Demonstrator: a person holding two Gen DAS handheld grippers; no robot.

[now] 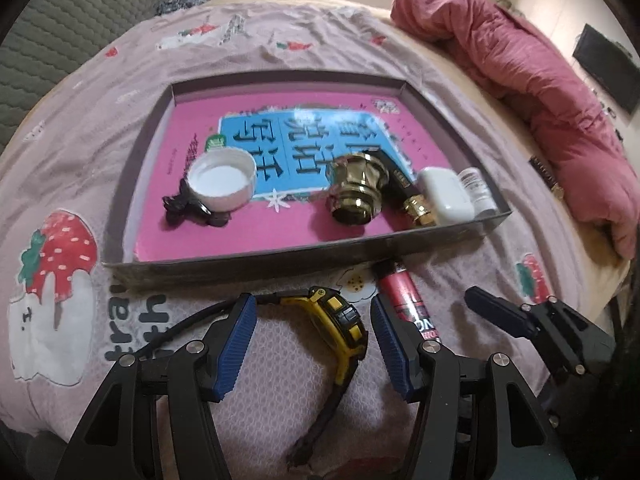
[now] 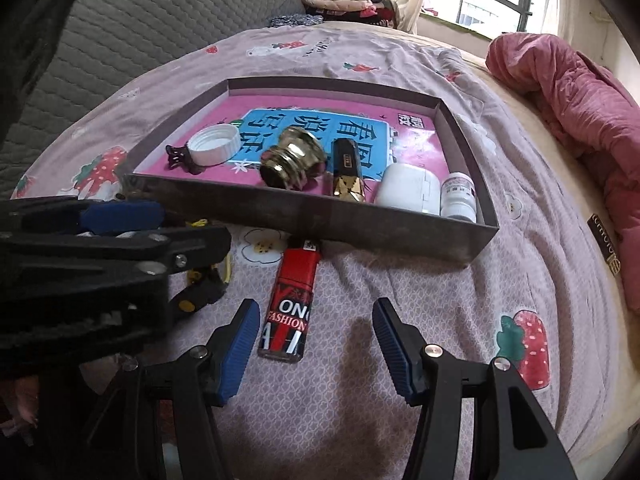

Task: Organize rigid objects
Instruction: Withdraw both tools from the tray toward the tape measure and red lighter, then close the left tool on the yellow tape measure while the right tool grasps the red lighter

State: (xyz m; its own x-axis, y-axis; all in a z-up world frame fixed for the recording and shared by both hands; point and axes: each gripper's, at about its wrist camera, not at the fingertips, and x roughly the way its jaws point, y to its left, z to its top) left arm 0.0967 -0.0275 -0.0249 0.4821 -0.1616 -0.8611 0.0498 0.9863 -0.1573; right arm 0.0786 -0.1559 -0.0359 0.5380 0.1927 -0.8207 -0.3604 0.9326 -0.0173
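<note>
Left gripper (image 1: pixel 313 344): spread, astride the watch (image 1: pixel 342 322)
Right gripper (image 2: pixel 312 346): spread, holding nothing, lighter (image 2: pixel 291 304) by its left finger
Tray (image 2: pixel 280 210): far side, holds cap (image 2: pixel 214 145), knob (image 2: pixel 290 160)

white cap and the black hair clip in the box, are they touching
Touching. In the left wrist view the white cap sits partly on the black hair clip, overlapping it with no gap; the right wrist view agrees.
</note>
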